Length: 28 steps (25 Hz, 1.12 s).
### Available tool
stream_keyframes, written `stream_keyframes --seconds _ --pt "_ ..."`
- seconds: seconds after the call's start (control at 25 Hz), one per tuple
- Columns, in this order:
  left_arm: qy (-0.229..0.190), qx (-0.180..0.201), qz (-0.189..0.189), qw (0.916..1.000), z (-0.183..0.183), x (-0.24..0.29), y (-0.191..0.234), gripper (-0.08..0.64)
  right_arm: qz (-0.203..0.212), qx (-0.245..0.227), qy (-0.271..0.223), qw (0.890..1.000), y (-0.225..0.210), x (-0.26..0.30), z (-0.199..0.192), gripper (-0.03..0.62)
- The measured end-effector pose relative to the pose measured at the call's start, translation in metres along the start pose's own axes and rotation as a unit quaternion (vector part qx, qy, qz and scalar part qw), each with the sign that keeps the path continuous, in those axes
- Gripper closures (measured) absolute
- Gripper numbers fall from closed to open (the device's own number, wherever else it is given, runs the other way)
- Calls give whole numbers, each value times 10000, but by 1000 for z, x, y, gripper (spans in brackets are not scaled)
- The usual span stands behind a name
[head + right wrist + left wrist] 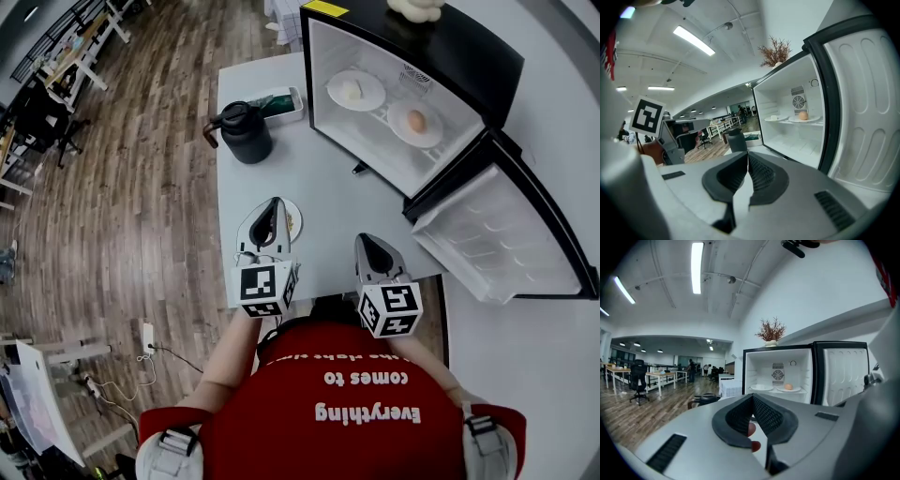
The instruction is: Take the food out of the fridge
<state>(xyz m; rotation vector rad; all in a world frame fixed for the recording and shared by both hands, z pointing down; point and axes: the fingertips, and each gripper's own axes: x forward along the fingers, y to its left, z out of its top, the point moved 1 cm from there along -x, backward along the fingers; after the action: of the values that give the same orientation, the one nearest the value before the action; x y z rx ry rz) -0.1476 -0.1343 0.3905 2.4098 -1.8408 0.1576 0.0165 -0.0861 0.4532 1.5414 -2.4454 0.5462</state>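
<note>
The black fridge [487, 56] stands open on the table's far right. On its shelf sit a plate with a white piece of food [354, 90] and a plate with an orange-brown round one [415, 122]; both also show in the left gripper view [788, 387] and the right gripper view [803, 116]. My left gripper [272, 206] is shut, hovering over a small plate [294, 221] on the table. Red bits [751, 430] show below its closed jaws [752, 401]. My right gripper [367, 244] is shut with nothing in it [747, 157] and points at the fridge.
The fridge door [502, 234] swings out to the right, close beside my right gripper. A black jug [246, 131] and a white tray with green contents [283, 103] stand at the table's far left. A vase of dried twigs [771, 331] tops the fridge.
</note>
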Motion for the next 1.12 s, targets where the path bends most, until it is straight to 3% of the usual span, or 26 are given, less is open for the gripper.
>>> stream_keyframes --seconds 0.12,0.28,0.4,0.56,0.72,0.96,1.12 --pt "76 -426 -287 9986 1 5 -10 552 1 -10 19 10000 1 -2 0 577" --pt "130 -346 -557 9978 4 12 -27 552 -50 3 22 10000 -2 -5 0 577" --pt "483 -854 -1115 9889 -6 18 -50 552 -118 42 17 9999 -8 -6 -1 577" --pt "994 -2006 -1972 9545 -25 25 -83 552 -231 159 -15 9996 -16 -7 0 577" --pt "1138 -2984 -2285 9197 -29 34 -90 552 -353 172 -63 9992 -26 -10 2 577" --pt "1328 -3464 -2696 8887 -20 66 -105 552 -574 273 -36 9980 -47 -12 -1 577" --pt "1593 -4004 -2934 8534 -14 102 -125 552 -671 306 -53 9973 -59 -10 2 577"
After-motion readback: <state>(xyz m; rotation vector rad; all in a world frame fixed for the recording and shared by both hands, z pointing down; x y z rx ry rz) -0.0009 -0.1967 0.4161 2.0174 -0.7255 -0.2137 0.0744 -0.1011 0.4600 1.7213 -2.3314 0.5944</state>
